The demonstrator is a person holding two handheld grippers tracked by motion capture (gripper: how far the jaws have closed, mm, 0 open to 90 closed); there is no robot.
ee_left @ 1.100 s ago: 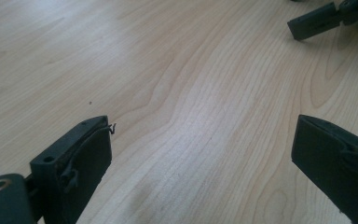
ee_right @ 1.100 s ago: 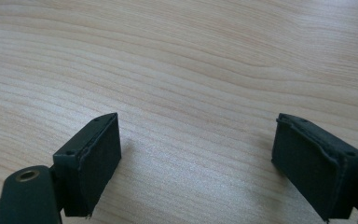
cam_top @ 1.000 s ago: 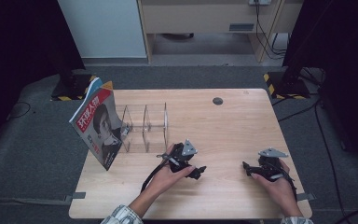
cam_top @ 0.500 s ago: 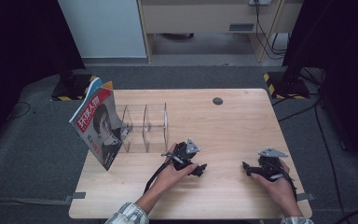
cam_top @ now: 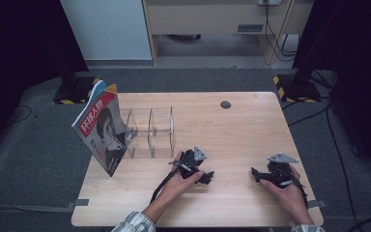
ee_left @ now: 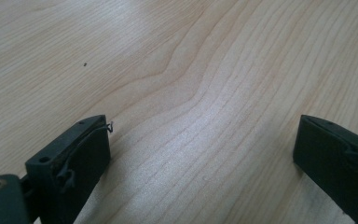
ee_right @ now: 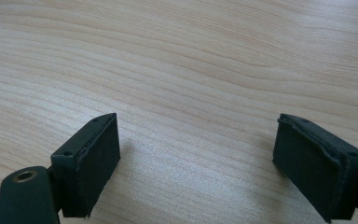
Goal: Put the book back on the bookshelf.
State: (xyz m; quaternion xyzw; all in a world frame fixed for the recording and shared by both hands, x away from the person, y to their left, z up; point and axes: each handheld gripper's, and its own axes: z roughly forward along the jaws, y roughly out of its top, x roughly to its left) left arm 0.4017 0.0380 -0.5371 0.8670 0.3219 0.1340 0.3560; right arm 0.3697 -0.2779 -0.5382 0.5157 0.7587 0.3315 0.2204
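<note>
A magazine (cam_top: 100, 130) with a portrait cover leans upright against the left end of a clear acrylic divider rack (cam_top: 150, 131) on the wooden table (cam_top: 232, 125). A hand rests my left gripper (cam_top: 206, 177) on the table in front of the rack, jaws pointing right. Its jaws stand wide open over bare wood (ee_left: 200, 116), nothing between them. The other hand holds my right gripper (cam_top: 255, 174) near the table's right front, jaws pointing left. It is open too, over bare wood (ee_right: 196, 121).
A small dark round disc (cam_top: 225, 104) lies at the table's far side. Cables (cam_top: 162, 186) trail from the grippers toward the front edge. Dark stand bases with striped tape (cam_top: 297, 87) sit on the floor beyond the far corners.
My left gripper has slid a little toward the right and the front of the table. The right gripper, the magazine and the rack have stayed put.
</note>
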